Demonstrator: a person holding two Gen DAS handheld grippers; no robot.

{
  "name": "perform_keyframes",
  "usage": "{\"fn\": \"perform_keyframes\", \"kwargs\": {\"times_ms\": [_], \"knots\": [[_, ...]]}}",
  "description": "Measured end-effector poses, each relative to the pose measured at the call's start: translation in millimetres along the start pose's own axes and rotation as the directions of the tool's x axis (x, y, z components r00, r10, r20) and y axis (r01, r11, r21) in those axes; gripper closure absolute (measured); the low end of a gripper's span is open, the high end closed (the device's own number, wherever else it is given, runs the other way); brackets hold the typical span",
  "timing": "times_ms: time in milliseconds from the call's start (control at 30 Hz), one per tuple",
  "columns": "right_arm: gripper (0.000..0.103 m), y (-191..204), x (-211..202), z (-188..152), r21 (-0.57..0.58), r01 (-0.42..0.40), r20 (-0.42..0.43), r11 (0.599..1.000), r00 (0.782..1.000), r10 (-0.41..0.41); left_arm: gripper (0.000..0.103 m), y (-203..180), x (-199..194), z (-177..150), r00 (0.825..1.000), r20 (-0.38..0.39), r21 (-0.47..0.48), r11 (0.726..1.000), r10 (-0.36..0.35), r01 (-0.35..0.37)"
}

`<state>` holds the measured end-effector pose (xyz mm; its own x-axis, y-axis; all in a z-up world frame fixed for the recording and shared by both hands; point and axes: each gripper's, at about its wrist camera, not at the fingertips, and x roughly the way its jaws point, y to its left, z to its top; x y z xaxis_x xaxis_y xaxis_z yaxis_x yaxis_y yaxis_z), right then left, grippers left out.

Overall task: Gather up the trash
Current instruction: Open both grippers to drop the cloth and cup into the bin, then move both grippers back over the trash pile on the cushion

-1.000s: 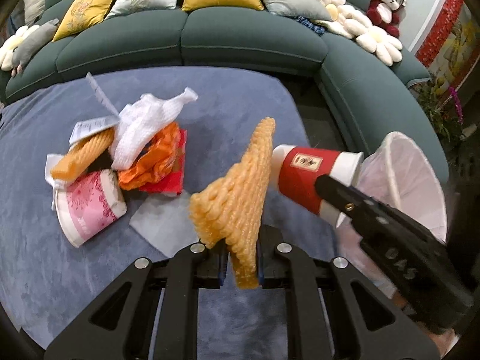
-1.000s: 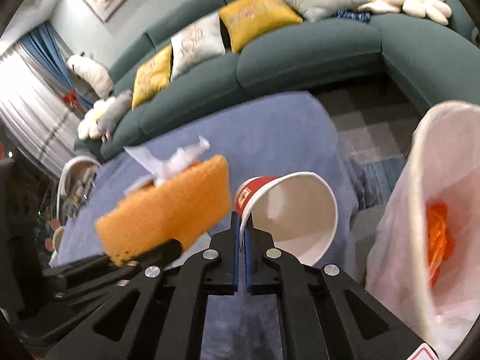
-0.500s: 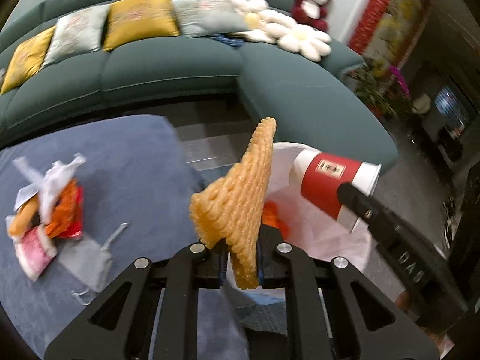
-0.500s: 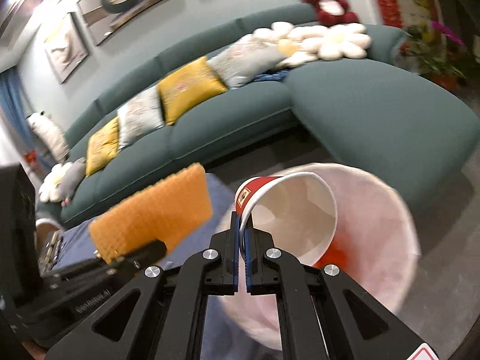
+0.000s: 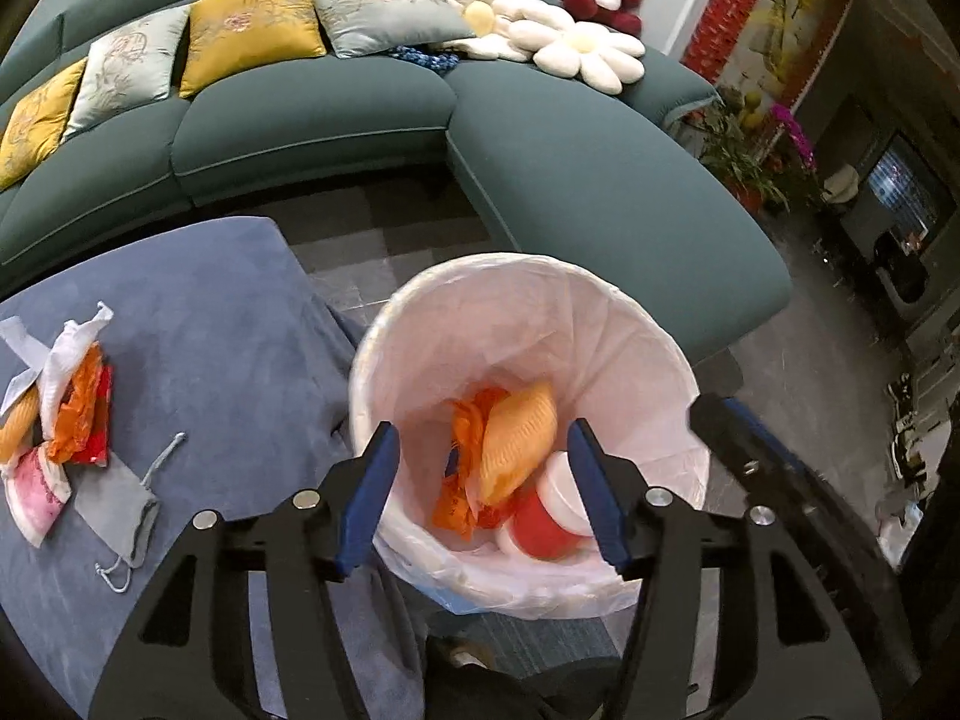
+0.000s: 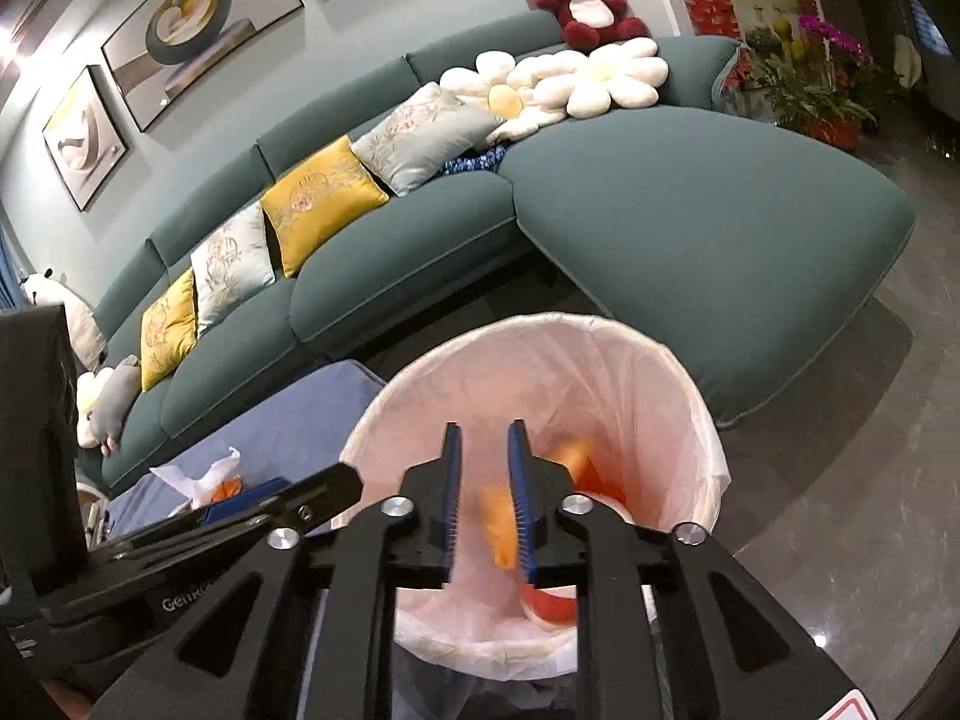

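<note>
A white-lined trash bin (image 5: pixel 630 324) (image 6: pixel 708 420) stands beside the blue table. Inside it lie an orange foam net (image 5: pixel 519 441), an orange wrapper (image 5: pixel 462 504) and a red paper cup (image 5: pixel 543 525) (image 6: pixel 549 603). My left gripper (image 5: pixel 480 477) hangs over the bin with its jaws opening and nothing between them. My right gripper (image 6: pixel 485 468) is also above the bin, jaws opening a little, empty; blurred orange trash (image 6: pixel 501 525) drops below it. A pile of trash (image 5: pixel 60 414) stays on the table: white net, orange plastic, pink cup.
A grey face mask (image 5: pixel 120 507) lies on the blue table (image 5: pixel 210 324) near the pile. A curved green sofa (image 5: pixel 576 168) with cushions runs behind and to the right of the bin. Dark floor (image 6: pixel 840 480) surrounds the bin.
Both grippers carried their loads from the table over the bin. The left let go of the orange foam net and the right let go of the red cup; both now lie in the bin.
</note>
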<state>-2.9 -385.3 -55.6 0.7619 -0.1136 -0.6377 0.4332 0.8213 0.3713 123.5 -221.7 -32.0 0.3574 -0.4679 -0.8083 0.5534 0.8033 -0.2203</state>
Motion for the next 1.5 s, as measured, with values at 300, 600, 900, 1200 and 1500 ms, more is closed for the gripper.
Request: {"fn": "perform_keyframes", "kwargs": {"times_ms": [300, 600, 900, 1200, 1500], "knots": [[0.08, 34, -6, 0, -0.066, -0.04, 0.008, 0.997, 0.999, 0.04, 0.042, 42, -22, -10, 0.998, 0.021, -0.079, 0.996, 0.053, -0.052], [0.076, 106, 3, -21, -0.154, -0.132, -0.057, 0.979, 0.991, 0.125, 0.038, 126, -57, -31, 0.988, 0.034, -0.205, 0.969, 0.15, -0.14], [0.074, 189, 30, -58, -0.237, -0.223, -0.169, 0.945, 0.968, 0.186, 0.032, 222, -85, -59, 0.951, 0.015, -0.302, 0.908, 0.31, -0.291], [0.071, 260, 73, -86, -0.267, -0.324, -0.295, 0.908, 0.924, 0.243, 0.023, 296, -84, -79, 0.918, 0.023, -0.258, 0.89, 0.396, -0.377], [0.071, 313, 139, -86, -0.284, -0.4, -0.388, 0.872, 0.879, 0.277, 0.023, 326, -60, -71, 0.917, 0.103, -0.106, 0.921, 0.385, -0.374]]}}
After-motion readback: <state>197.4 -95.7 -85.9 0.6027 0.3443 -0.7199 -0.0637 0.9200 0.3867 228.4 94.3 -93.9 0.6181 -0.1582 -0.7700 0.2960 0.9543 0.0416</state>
